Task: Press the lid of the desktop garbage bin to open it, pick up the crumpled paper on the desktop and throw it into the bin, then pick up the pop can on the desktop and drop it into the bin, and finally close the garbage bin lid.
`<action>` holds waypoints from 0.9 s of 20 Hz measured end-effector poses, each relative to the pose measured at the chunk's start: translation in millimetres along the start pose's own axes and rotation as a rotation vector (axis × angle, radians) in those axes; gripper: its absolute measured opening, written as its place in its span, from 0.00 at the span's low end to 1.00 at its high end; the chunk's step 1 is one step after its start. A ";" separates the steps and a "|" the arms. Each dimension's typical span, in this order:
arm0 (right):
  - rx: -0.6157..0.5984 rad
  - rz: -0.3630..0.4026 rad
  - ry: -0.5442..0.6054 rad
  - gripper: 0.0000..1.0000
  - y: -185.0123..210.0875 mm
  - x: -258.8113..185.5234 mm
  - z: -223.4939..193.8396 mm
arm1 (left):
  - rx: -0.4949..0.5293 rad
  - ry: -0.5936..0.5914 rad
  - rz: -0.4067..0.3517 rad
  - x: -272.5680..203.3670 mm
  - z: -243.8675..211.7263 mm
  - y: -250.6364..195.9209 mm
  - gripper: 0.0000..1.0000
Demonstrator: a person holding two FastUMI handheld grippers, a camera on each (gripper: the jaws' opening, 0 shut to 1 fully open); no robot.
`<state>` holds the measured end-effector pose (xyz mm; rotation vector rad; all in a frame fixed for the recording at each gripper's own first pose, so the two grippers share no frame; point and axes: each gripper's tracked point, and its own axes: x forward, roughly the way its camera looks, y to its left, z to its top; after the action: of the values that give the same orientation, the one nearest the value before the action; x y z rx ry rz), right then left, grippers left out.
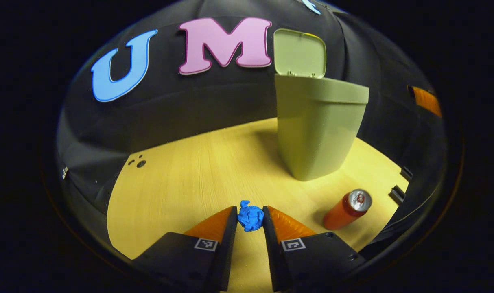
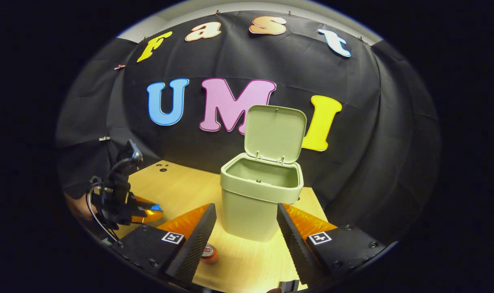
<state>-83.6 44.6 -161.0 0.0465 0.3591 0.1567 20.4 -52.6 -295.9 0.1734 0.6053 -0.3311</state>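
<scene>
No brand or writing can be made out on the pop can (image 1: 347, 210); its side is plain orange-red with a silver top, and the green garbage bin (image 1: 318, 130) carries no visible label either. The only markings close by are small black-and-white square tags on the gripper bodies. The bin stands upright on the pale wooden worktop (image 1: 190, 179) with its lid (image 2: 274, 134) swung up and back on its hinge, and in the right gripper view the part of its inside that can be seen holds nothing. The left gripper (image 1: 250, 217) is down at the worktop with its two fingers closed in on the blue crumpled paper (image 1: 250, 216), pinching it from both sides. The can stands near it, off to the right and in front of the bin, tilted in the fisheye. The right gripper (image 2: 246, 228) hangs above the worktop facing the bin, its fingers spread wide with nothing between them, the can just below its left finger.
</scene>
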 end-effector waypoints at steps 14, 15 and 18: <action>0.010 0.050 0.040 0.95 6.9 1.2 -17.9 | -0.039 -0.334 -0.141 -28.3 192.3 -47.7 0.38; 0.009 0.049 0.042 0.95 5.5 0.8 -18.3 | -0.029 -0.352 -0.162 -26.1 204.1 -56.1 0.42; 0.004 0.042 0.041 0.95 0.3 0.2 -20.8 | -0.025 -0.376 -0.226 -14.6 228.0 -80.4 0.42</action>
<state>-90.8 45.2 -180.5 0.0551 0.3996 0.1982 101.1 -182.1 -107.8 0.0156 0.2561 -0.5599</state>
